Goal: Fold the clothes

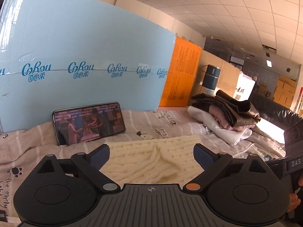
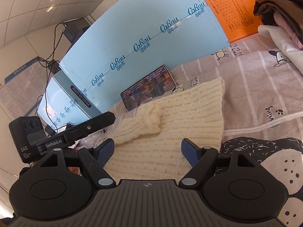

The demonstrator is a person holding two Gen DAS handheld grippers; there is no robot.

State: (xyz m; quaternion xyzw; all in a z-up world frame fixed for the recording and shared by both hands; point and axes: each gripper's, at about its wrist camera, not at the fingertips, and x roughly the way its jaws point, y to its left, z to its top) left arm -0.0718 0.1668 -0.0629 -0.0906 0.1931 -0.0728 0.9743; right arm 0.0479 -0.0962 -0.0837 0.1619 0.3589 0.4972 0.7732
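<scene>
1. A bed sheet (image 2: 251,87) in grey-beige with pale stripes, cartoon dogs, paw prints and printed words covers the work surface; whether a bed or something else lies under it I cannot tell.
2. A cream cable-knit sweater (image 2: 166,124) lies spread on the sheet, one part bunched in a thick roll near its left edge.
3. The left gripper (image 1: 151,156) hovers over the sweater's near edge, its jaws wide apart and holding nothing.
4. The right gripper (image 2: 147,150) hangs above the sweater too, jaws likewise spread and empty.
5. A phone (image 1: 89,123) showing a video leans against a big light-blue carton (image 1: 85,56) printed with a repeated logo, just behind the sweater.
6. An orange box (image 1: 181,75) stands beside the carton.
7. A stack of folded clothes (image 1: 225,113), dark on pink on white, sits to the right on the sheet, well apart from the sweater.
8. Beyond are brown cardboard boxes (image 1: 284,90) and a tiled ceiling (image 1: 208,5).
</scene>
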